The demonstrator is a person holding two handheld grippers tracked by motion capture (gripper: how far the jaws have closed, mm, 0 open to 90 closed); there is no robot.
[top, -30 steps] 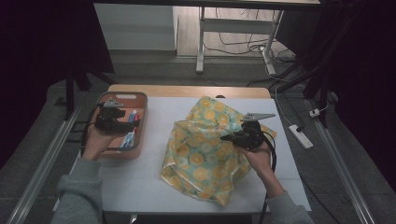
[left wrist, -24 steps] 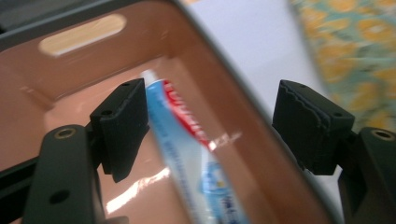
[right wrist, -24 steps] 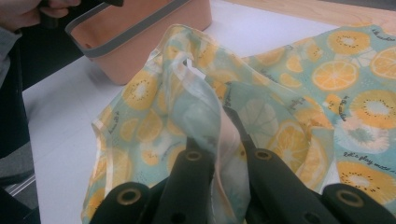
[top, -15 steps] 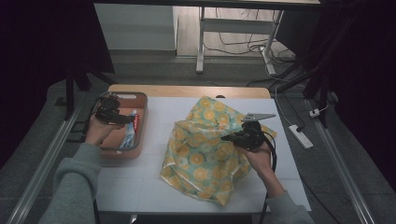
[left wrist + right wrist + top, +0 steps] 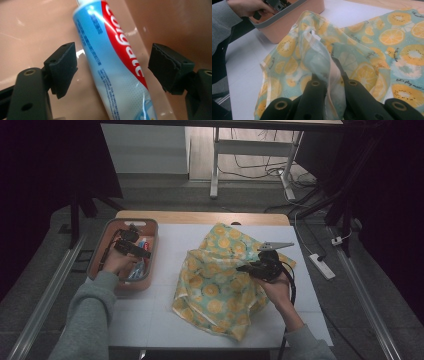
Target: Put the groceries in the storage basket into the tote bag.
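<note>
A blue, red and white toothpaste tube (image 5: 117,62) lies on the floor of a pink basket (image 5: 115,285) at the table's left. My left gripper (image 5: 142,254) is down inside that basket, open, its jaws standing wide on either side of the tube (image 5: 141,259) without touching it. At the table's middle lies a cloth bag (image 5: 220,285) printed with orange slices on green. My right gripper (image 5: 246,268) is shut on a raised fold of the bag (image 5: 322,62), holding the fabric up off the table.
The white table top (image 5: 165,245) is bounded by a wooden strip (image 5: 200,217) at the far edge. A power strip (image 5: 322,266) lies on the floor to the right. The basket (image 5: 287,20) stands close to the bag's left side.
My left gripper has moved forward and down into the basket, over the toothpaste tube. The right gripper and the bag have stayed where they were.
</note>
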